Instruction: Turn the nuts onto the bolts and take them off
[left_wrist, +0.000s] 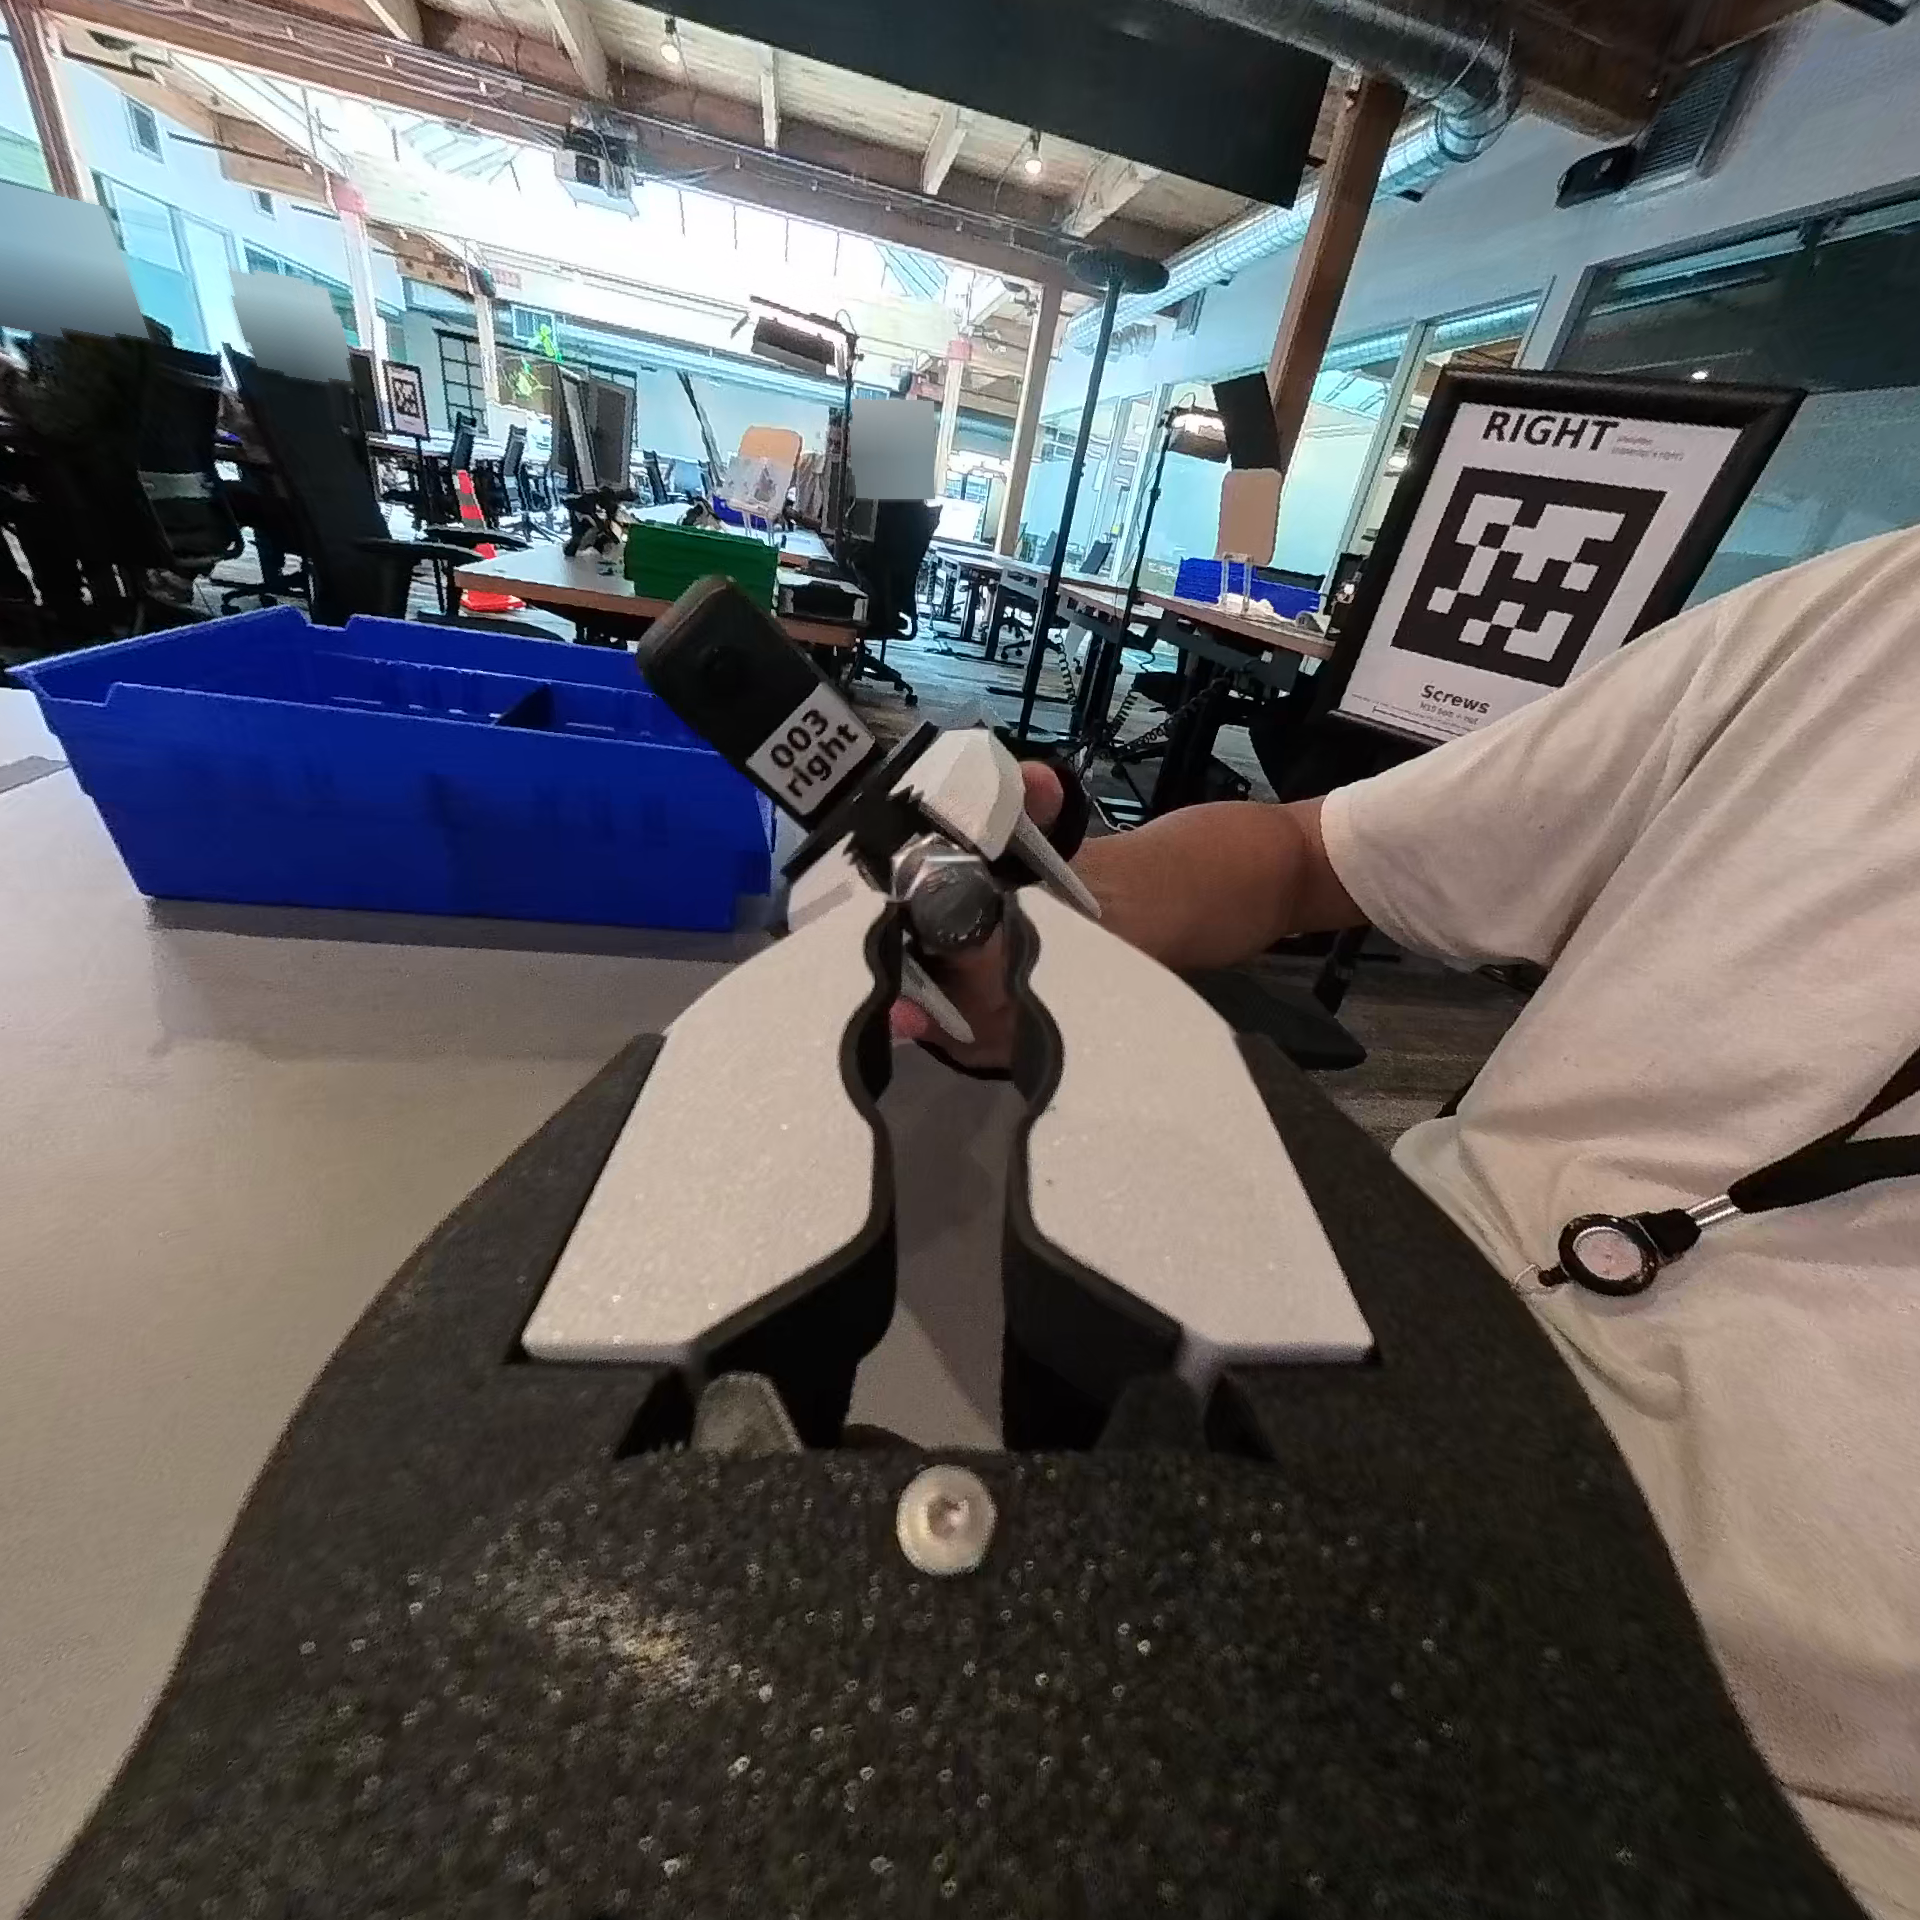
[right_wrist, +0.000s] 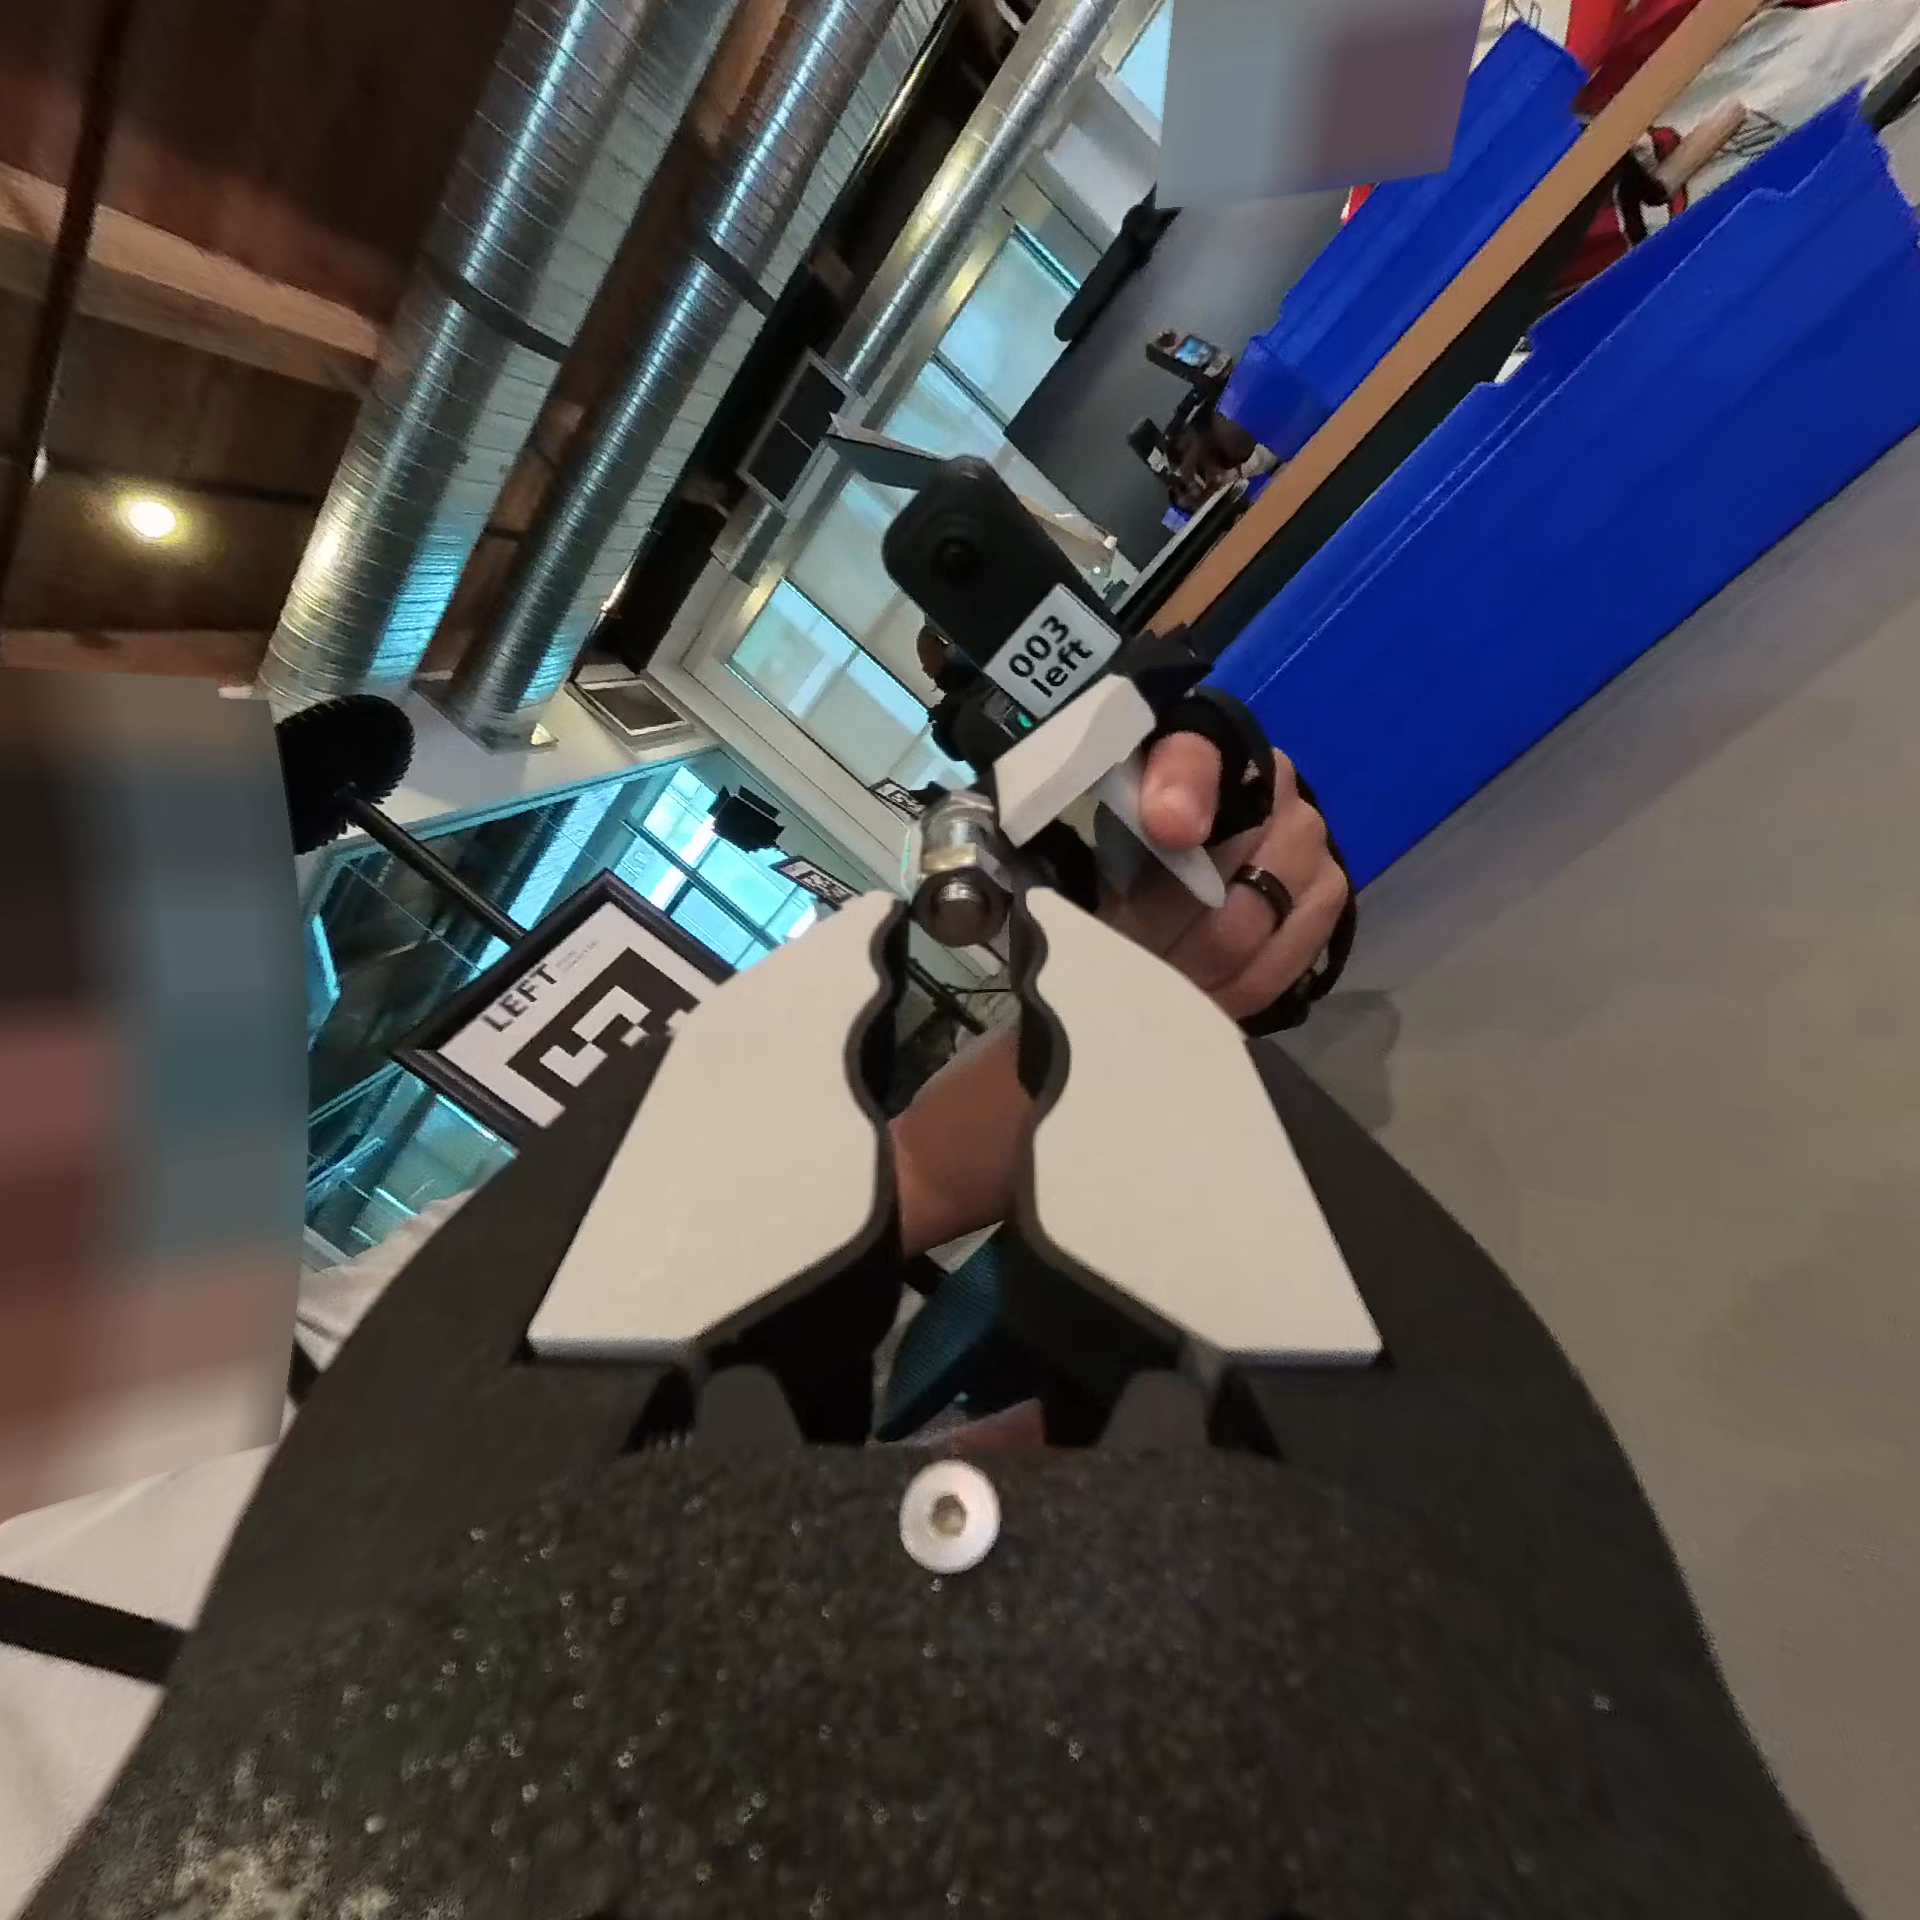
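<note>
Left gripper (left_wrist: 951, 920) clamps hexagonal steel bolt head (left_wrist: 948, 902) | right gripper (right_wrist: 961, 914) pinches what appears to be the steel nut (right_wrist: 958, 907) on the shank, in mid-air over the table edge | risk: misaligned axes could cross-thread or drop it | pale grey table (left_wrist: 260, 1091), blue plastic bin (left_wrist: 416, 769), open-plan office.
</note>
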